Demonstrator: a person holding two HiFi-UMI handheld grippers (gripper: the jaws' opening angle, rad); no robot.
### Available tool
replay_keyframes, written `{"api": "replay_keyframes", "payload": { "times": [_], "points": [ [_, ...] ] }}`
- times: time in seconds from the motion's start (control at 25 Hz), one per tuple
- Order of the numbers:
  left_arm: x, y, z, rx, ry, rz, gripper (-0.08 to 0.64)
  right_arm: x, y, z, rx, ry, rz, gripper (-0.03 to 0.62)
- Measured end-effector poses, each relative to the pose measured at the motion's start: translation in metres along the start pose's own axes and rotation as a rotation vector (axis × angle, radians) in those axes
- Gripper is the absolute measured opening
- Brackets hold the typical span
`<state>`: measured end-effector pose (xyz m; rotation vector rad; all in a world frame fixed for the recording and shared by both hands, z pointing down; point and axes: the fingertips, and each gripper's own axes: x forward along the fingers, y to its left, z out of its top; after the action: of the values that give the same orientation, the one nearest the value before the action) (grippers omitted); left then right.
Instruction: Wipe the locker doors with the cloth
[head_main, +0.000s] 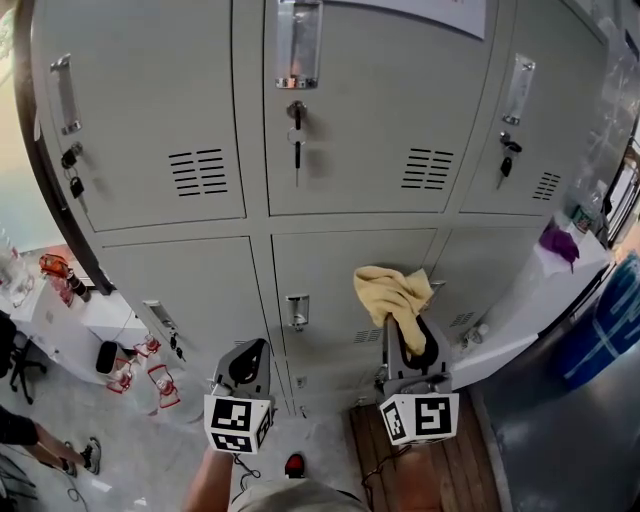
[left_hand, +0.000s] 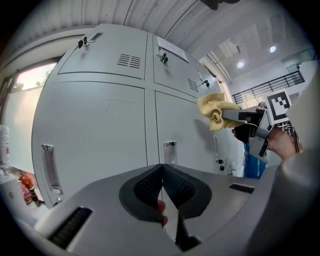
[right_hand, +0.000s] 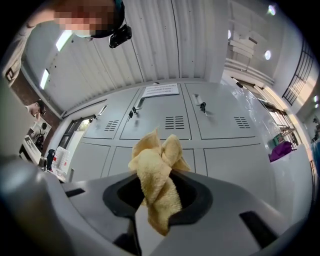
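Observation:
Grey locker doors (head_main: 350, 120) in two rows fill the head view. A crumpled yellow cloth (head_main: 393, 292) is clamped in my right gripper (head_main: 402, 322), held in front of the lower middle door (head_main: 330, 275) near its right edge; whether it touches the door I cannot tell. In the right gripper view the cloth (right_hand: 156, 175) bunches between the jaws and hangs out of them. My left gripper (head_main: 260, 348) is shut on nothing, lower and to the left. In its own view my left gripper (left_hand: 162, 172) points at the lower doors (left_hand: 95, 130), with the cloth (left_hand: 215, 109) off to the right.
Keys (head_main: 297, 150) hang from the upper door locks. A white table (head_main: 520, 330) with a purple item (head_main: 560, 240) stands at the right, next to a blue bin (head_main: 610, 320). A low white table (head_main: 70, 330) with red bottles sits left. A wooden pallet (head_main: 430, 470) lies underfoot.

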<state>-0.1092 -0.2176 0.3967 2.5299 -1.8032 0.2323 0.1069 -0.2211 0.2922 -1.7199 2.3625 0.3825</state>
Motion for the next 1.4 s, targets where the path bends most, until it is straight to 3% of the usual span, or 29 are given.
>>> {"api": "replay_keyframes", "payload": {
  "times": [0.76, 1.08, 1.4],
  "points": [
    [-0.027, 0.044, -0.009, -0.022, 0.011, 0.122, 0.023, 0.039, 0.133, -0.036, 0.054, 0.050, 0.283, 0.127],
    [-0.028, 0.055, -0.013, -0.026, 0.018, 0.141, 0.023, 0.056, 0.149, -0.054, 0.061, 0.084, 0.301, 0.127],
    [-0.023, 0.061, -0.017, -0.037, 0.029, 0.146, 0.023, 0.066, 0.138, -0.069, 0.085, 0.112, 0.252, 0.127]
  ]
}}
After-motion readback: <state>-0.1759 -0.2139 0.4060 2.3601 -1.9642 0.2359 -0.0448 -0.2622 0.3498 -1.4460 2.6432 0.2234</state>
